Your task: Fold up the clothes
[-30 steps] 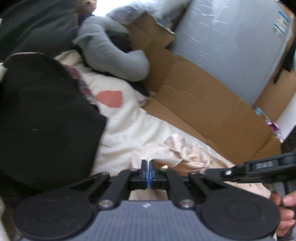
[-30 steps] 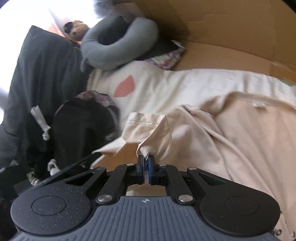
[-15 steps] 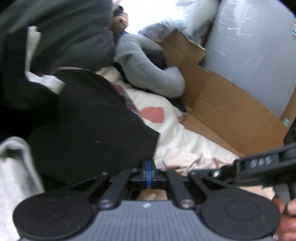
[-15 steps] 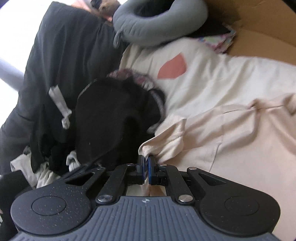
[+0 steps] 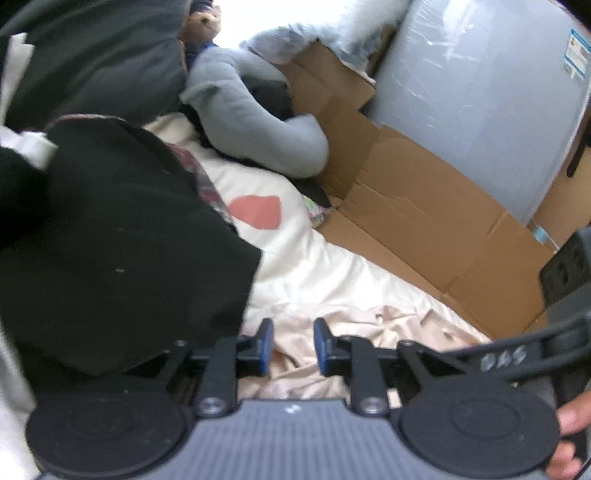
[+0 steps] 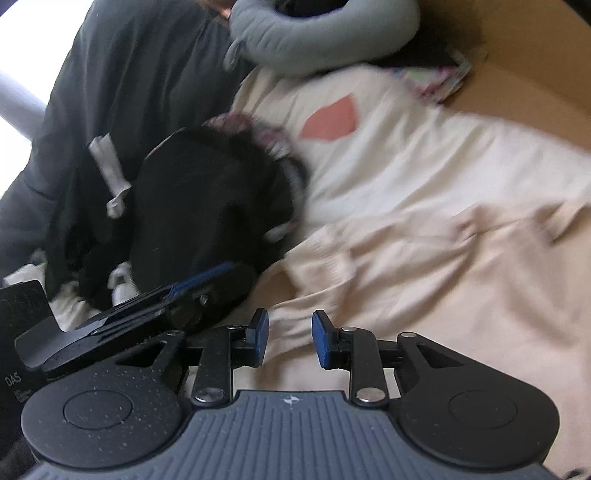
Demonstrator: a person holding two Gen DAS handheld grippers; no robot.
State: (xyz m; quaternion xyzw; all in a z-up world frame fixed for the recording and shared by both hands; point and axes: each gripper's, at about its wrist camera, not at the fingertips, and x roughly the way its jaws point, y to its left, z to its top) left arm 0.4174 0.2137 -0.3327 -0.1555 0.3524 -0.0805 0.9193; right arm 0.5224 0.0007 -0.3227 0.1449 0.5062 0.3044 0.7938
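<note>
A beige garment (image 5: 369, 325) (image 6: 443, 277) lies rumpled on a cream sheet (image 5: 295, 266) (image 6: 388, 166). My left gripper (image 5: 293, 345) hovers low over its near edge, jaws opening. Beige cloth shows in the gap, but the pads do not press on it. My right gripper (image 6: 290, 338) is also opening over the garment's edge, and nothing is pinched between its pads. Each gripper shows in the other's view, the left gripper (image 6: 166, 295) at the left and the right gripper (image 5: 517, 354) at the right, close together. A hand (image 5: 572, 417) grips the right tool.
A black garment (image 5: 110, 240) (image 6: 207, 192) is heaped just left of the grippers, on dark grey cloth (image 6: 129, 74). A grey neck pillow (image 5: 251, 110) (image 6: 314, 33) and a teddy bear (image 5: 203, 22) lie farther back. Flattened cardboard (image 5: 424, 206) (image 6: 517, 74) and a wrapped grey appliance (image 5: 480, 92) border the right.
Both grippers were shut on the beige garment's edge; now both have opened and the cloth has dropped from the pads. The right gripper swung left toward the black heap.
</note>
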